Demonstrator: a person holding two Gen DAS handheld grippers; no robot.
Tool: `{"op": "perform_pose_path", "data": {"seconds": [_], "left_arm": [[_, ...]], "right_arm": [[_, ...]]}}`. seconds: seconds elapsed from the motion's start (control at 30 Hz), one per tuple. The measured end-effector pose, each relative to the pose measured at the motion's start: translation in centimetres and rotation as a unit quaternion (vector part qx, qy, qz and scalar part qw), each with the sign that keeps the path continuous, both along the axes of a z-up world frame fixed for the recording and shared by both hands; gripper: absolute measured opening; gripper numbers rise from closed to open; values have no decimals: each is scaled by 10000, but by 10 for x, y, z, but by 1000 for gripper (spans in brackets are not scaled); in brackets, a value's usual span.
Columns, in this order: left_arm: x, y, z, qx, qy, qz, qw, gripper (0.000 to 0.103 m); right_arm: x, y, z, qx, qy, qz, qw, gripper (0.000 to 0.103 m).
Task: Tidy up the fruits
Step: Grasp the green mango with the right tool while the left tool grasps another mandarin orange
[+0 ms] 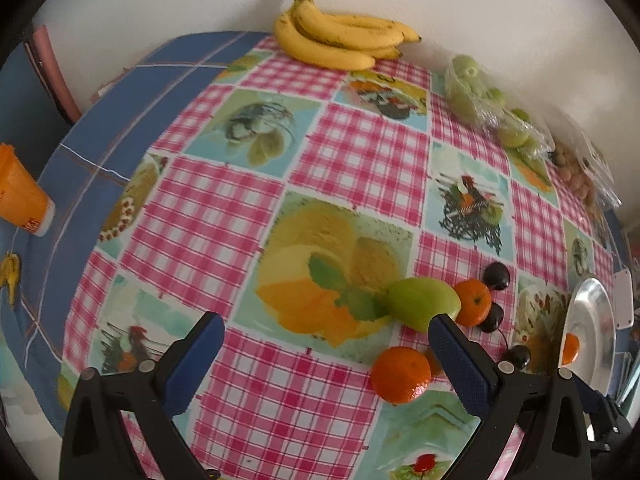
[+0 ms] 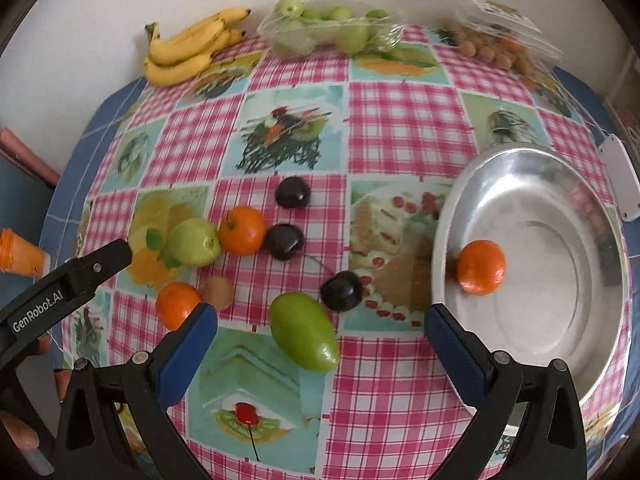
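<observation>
Loose fruit lies on the checked tablecloth. In the right wrist view a green mango (image 2: 304,332) lies just ahead of my open, empty right gripper (image 2: 320,332). Beyond it are three dark plums (image 2: 342,291), two oranges (image 2: 242,230), a green apple (image 2: 193,242) and a small brown fruit (image 2: 218,291). One orange (image 2: 481,267) sits in the silver plate (image 2: 560,320) at right. My left gripper (image 1: 326,336) is open and empty; an orange (image 1: 400,374) and the green apple (image 1: 424,302) lie by its right finger (image 1: 456,356). It shows at the left of the right wrist view (image 2: 80,276).
Bananas (image 1: 340,36), a bag of green fruit (image 2: 332,32) and a pack of small brown fruit (image 2: 496,46) line the wall at the back. An orange cup (image 1: 22,196) lies at the table's left edge. A white tag (image 2: 618,176) lies beyond the plate.
</observation>
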State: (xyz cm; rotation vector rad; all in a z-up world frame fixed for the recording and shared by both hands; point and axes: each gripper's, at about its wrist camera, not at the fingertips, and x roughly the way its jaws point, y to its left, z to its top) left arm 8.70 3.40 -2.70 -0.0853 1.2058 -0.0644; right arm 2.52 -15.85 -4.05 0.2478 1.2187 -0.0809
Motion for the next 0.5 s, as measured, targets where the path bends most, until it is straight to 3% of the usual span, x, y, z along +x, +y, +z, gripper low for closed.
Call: {"op": "perform_pose_path", "data": {"seconds": [0.5], "left_arm": [[-3,-15,-25,-266,584,-219,9977,103]], "right_arm": [[5,3,-31,283,432,-84,9986,103]]}}
